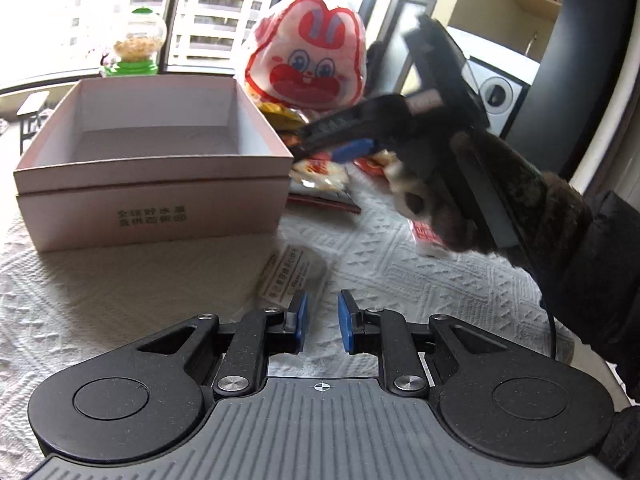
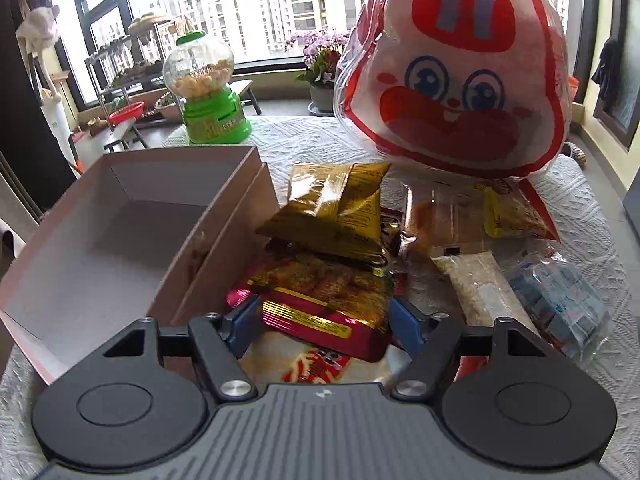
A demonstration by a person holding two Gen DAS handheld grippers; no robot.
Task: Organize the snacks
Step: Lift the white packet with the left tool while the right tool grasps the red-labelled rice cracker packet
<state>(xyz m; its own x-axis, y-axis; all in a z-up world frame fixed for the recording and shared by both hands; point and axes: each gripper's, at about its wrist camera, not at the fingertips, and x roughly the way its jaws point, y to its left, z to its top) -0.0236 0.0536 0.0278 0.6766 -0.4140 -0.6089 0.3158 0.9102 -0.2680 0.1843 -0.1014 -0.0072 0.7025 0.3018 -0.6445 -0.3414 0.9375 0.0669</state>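
Straddling a red snack packet [image 2: 320, 312] beside the box [image 2: 120, 240]: right fingers [image 2: 404, 320] spread, not clamped. Could snag the gold bag [image 2: 332, 216] overlapping just beyond. Left fingers [image 1: 302, 316] parted, empty.

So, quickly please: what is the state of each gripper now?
Left gripper: open, holding nothing.
Right gripper: open around the red snack packet, not yet closed on it.
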